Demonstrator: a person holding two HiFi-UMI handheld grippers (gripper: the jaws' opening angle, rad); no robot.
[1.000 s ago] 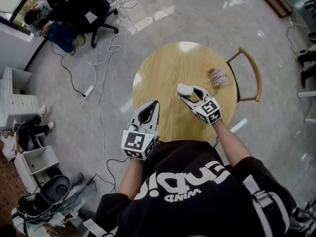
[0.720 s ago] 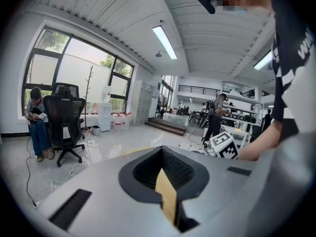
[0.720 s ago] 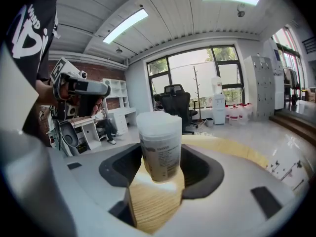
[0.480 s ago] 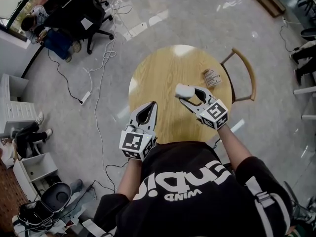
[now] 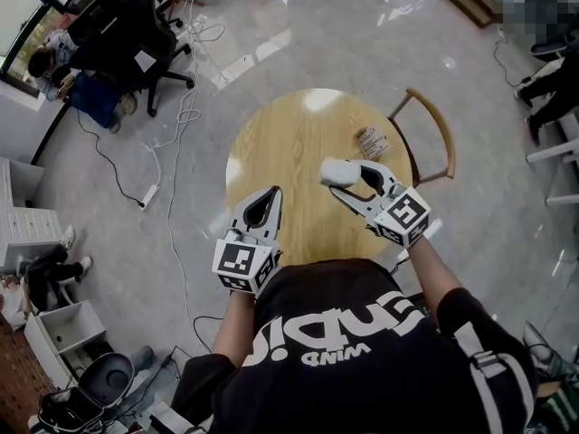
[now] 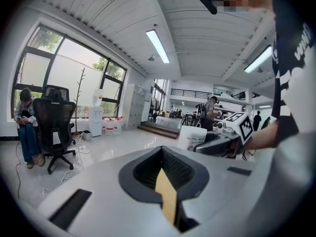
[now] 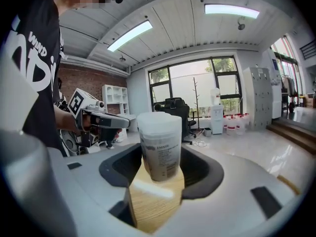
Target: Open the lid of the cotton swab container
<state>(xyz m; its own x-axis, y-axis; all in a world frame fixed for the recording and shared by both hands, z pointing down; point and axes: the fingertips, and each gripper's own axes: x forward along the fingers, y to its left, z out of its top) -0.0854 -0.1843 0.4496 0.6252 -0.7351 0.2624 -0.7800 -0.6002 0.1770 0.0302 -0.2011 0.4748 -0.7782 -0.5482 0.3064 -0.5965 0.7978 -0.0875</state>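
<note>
A white, round cotton swab container [image 5: 337, 171] with a printed label is held over the round wooden table [image 5: 288, 134], with my right gripper [image 5: 343, 178] shut on its sides. In the right gripper view the container [image 7: 159, 149] stands upright between the jaws, and its frosted lid [image 7: 159, 121] is on. My left gripper [image 5: 272, 193] is shut and holds nothing, hovering near the table's front edge, to the left of the container. The left gripper view shows the container [image 6: 191, 137] off to the right of its closed jaws.
A small printed box [image 5: 372, 142] lies at the table's right edge. A wooden chair [image 5: 432, 132] stands against the table on the right. Cables and a power strip [image 5: 150, 191] lie on the floor to the left, near office chairs [image 5: 127, 39].
The right gripper with the container has shifted slightly right over the table. The left gripper stays shut in about the same place.
</note>
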